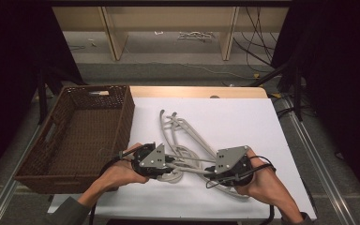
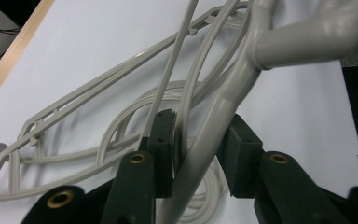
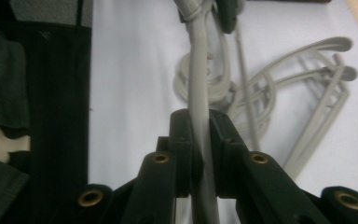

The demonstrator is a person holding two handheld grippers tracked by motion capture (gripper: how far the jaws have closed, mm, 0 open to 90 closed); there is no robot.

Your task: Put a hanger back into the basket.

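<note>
Both hands sat low in the high view's frame. One grey plastic hanger (image 1: 187,165) ran crosswise between them: right gripper (image 1: 219,169) clamped on it, left gripper (image 1: 168,164) straddling it loosely, wicker basket (image 1: 77,136) left.

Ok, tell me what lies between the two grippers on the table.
In the high view, grey plastic hangers span between the left gripper and the right gripper, a bar running between them.

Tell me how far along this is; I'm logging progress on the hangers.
Done: nothing; the wicker basket holds no hangers. In hand: the right tongs are shut on a hanger bar; the left tongs straddle another bar, open. Left: the whole tangled hanger pile on the white table.
</note>
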